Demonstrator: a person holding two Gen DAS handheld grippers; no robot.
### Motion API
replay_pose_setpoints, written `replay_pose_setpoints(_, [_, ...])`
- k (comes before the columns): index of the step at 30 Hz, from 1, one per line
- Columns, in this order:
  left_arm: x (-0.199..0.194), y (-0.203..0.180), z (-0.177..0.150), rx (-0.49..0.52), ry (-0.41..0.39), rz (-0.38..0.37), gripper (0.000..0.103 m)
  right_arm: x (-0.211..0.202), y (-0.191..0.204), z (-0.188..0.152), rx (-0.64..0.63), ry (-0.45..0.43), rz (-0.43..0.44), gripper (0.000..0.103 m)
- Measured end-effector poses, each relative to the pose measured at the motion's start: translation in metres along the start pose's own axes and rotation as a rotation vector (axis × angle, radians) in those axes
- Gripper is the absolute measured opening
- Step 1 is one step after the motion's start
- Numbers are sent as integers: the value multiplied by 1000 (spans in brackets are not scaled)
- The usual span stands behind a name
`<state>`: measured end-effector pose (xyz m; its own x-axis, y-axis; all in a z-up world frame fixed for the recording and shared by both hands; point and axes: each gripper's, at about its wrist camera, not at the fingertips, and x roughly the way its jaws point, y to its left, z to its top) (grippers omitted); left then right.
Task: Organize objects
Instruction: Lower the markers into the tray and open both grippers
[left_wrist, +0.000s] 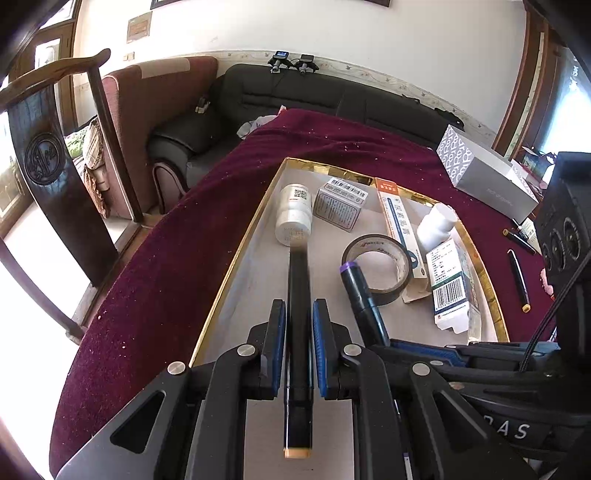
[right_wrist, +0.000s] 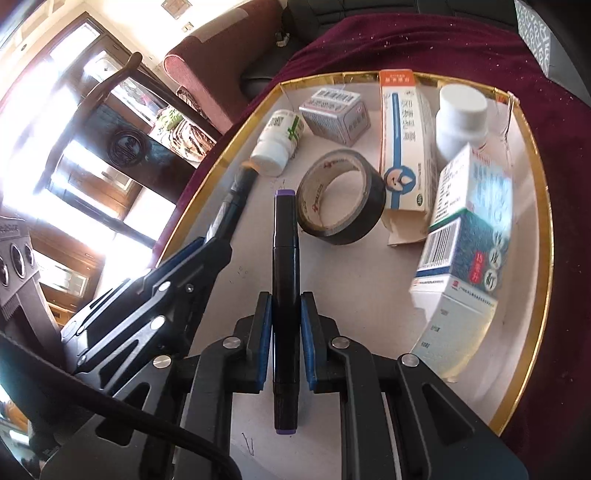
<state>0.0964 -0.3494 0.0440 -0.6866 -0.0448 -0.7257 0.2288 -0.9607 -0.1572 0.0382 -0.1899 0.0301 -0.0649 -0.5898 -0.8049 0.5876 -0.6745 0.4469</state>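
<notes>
My left gripper (left_wrist: 299, 317) is shut on a black marker with an orange-tan end cap (left_wrist: 298, 332), held over the left part of the gold-rimmed tray (left_wrist: 236, 258). My right gripper (right_wrist: 285, 314) is shut on a black marker with purple caps (right_wrist: 284, 258), over the tray's near middle; this marker also shows in the left wrist view (left_wrist: 360, 295). The left gripper (right_wrist: 192, 266) and its marker show at left in the right wrist view. Both markers point toward the tray's far end.
In the tray lie a roll of black tape (right_wrist: 340, 199), two white pill bottles (right_wrist: 279, 142) (right_wrist: 460, 118), a grey box (right_wrist: 334, 116), a long orange-white box (right_wrist: 404, 147) and a blue-white box (right_wrist: 465, 243). Pens (left_wrist: 519, 273) and a grey carton (left_wrist: 484, 173) lie on the maroon cloth.
</notes>
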Motion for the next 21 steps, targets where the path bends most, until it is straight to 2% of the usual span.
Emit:
replay_pose_setpoints(8, [-1,2,2,2,-11,13,13,1,-2,3,17,8,18,14])
replay_pose_setpoints(12, [-3,3,3,-17,-10,17,20,-1,-5,3,34,6,21,14])
replay_pose_setpoints(16, [-10,9,4,-48,-20,21,35,-6,-10,1,56,-11,12,23])
replay_pose_setpoints(21, [-23,15,6,-80,-45,9,42,-18,-1,-1,25,-64,-4,34])
